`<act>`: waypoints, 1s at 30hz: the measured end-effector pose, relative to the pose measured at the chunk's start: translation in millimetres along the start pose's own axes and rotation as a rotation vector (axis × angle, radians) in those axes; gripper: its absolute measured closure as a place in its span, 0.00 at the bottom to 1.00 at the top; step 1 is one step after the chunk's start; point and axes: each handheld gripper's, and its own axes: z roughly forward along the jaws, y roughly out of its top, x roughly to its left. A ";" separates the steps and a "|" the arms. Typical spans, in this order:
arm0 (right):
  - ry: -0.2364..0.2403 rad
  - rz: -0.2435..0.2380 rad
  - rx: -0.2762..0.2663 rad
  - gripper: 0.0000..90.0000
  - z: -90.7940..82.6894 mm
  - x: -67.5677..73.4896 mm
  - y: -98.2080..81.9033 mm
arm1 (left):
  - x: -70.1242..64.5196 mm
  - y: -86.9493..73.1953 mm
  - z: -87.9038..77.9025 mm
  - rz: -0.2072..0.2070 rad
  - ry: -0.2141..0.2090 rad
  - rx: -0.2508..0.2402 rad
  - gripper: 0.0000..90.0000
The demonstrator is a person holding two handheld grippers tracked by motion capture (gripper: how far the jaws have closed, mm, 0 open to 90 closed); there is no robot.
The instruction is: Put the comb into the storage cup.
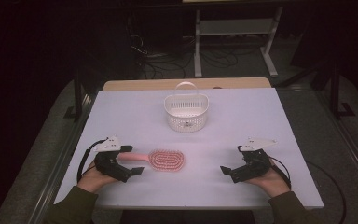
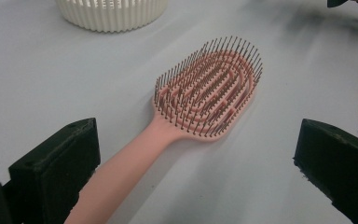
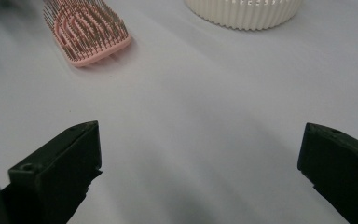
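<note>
The pink hairbrush [image 1: 165, 160] lay bristles-up on the bench [image 1: 270, 116], its handle between the wide-open, empty jaws of the left gripper [image 1: 131, 160]. It looked light, stiff plastic; the smooth handle seemed the best hold. The right gripper [image 1: 232, 160] stood open too, holding nothing.

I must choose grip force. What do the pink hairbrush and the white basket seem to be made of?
Pink hairbrush: probably matte moulded plastic, smooth one-piece handle; thin dark bristles, material unclear. White basket: likely rigid plastic, with evenly moulded slotted walls and a thin hoop handle.
</note>
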 end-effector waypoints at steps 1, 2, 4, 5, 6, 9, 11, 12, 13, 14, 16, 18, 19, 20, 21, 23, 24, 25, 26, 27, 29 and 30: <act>0.002 0.001 -0.001 0.00 -0.2 -0.2 0.1 | -0.1 0.1 0.1 -0.001 -0.002 -0.001 0.00; 0.001 0.004 -0.001 0.00 -0.6 -0.3 0.1 | -0.5 1.1 -0.1 -0.004 -0.003 -0.006 0.00; 0.001 0.005 0.002 0.00 -0.9 -0.1 -0.2 | -1.0 2.5 -0.6 -0.004 -0.001 -0.010 0.00; 0.000 0.004 0.003 0.00 -1.0 0.2 -0.5 | -1.4 3.2 -0.4 -0.004 0.001 -0.014 0.00; 0.000 0.001 0.003 0.00 -1.1 0.4 -0.7 | -1.5 3.8 -0.2 0.001 0.001 -0.015 0.01; 0.004 -0.006 0.002 0.00 -1.0 0.7 -0.4 | -2.8 4.3 0.0 0.005 0.001 -0.012 0.01; 0.002 -0.005 0.005 0.00 -1.3 0.7 0.0 | -3.1 3.7 0.0 0.007 0.000 -0.010 0.01; 0.000 -0.002 0.001 0.00 -1.7 0.8 1.0 | -2.9 3.3 -0.2 0.009 -0.001 -0.006 0.01; -0.001 0.001 -0.004 0.00 -2.2 0.8 2.0 | -3.0 3.2 -0.3 0.009 -0.001 -0.006 0.01; -0.002 -0.001 -0.010 0.00 -2.2 0.7 2.5 | -2.9 3.2 -0.9 0.009 -0.001 -0.010 0.01; 0.001 -0.003 -0.008 0.00 -1.7 1.1 2.8 | -2.3 3.2 -1.1 0.005 -0.004 -0.014 0.01; -0.004 0.004 0.000 0.00 -0.8 1.3 2.7 | -1.8 3.6 -0.9 0.005 -0.004 -0.012 0.01; -0.002 0.000 0.002 0.00 -0.2 1.4 2.7 | -1.4 4.0 -1.3 0.006 -0.004 -0.014 0.01; 0.000 -0.002 0.005 0.00 0.3 1.9 2.9 | -1.4 4.3 -1.5 0.004 -0.004 -0.016 0.01; 0.001 -0.005 0.004 0.00 0.5 2.4 3.0 | -1.2 5.1 -1.7 0.003 0.000 -0.017 0.01; 0.002 -0.006 0.003 0.00 0.4 2.6 3.0 | -0.7 5.6 -1.9 0.005 0.001 -0.016 0.01; 0.002 -0.007 0.000 0.00 0.2 2.5 3.0 | -0.7 6.0 -1.8 0.005 0.002 -0.018 0.01; 0.003 -0.005 0.000 0.00 0.1 2.4 3.1 | -0.3 7.1 -2.1 0.005 0.004 -0.016 0.01; 0.003 -0.005 0.000 0.00 0.1 2.4 3.1 | -0.3 7.1 -2.1 0.005 0.004 -0.016 0.01; 0.002 -0.002 0.000 0.00 0.0 2.3 3.1 | 0.1 7.7 -2.2 0.003 0.003 -0.017 0.01; 0.003 -0.002 0.000 0.00 -0.1 2.3 3.0 | 0.6 9.0 -2.8 0.003 0.002 -0.022 0.03; 0.003 -0.002 0.000 0.00 -0.2 2.4 3.0 | 0.9 10.1 -3.3 0.003 0.002 -0.022 0.03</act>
